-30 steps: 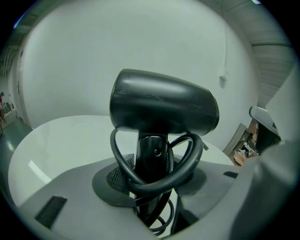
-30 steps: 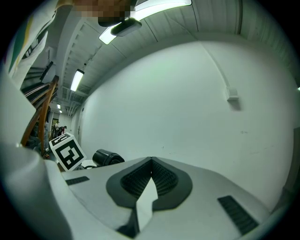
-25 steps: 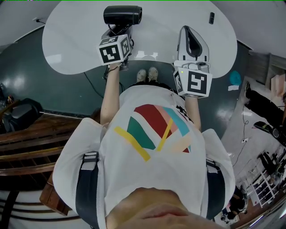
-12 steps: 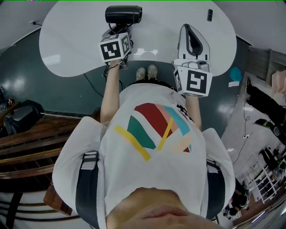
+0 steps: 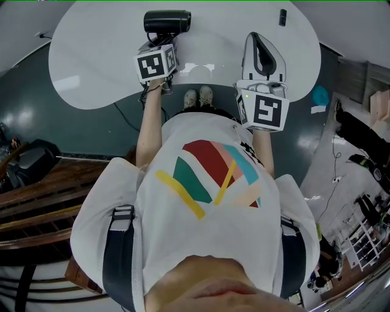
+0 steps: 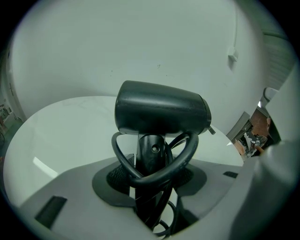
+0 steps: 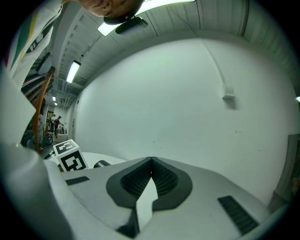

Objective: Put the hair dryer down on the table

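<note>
A black hair dryer (image 5: pixel 167 22) (image 6: pixel 161 110) hangs over the near part of the white round table (image 5: pixel 91 55), barrel lying crosswise and handle pointing back toward me. My left gripper (image 5: pixel 159 42) (image 6: pixel 150 176) is shut on the handle, and the dryer's black cord loops around the handle between the jaws. My right gripper (image 5: pixel 261 39) (image 7: pixel 151 161) is held beside it to the right, over the table edge, shut with nothing in it. From these views I cannot tell whether the dryer touches the tabletop.
A small dark object (image 5: pixel 283 17) lies at the table's far right. A black cable (image 5: pixel 129 114) runs over the dark floor under the table edge, by the person's shoes (image 5: pixel 200 97). Wooden steps (image 5: pixel 36 201) are at the left, clutter at the right.
The left gripper with the hair dryer has edged slightly farther out over the table. The right gripper has stayed where it was.
</note>
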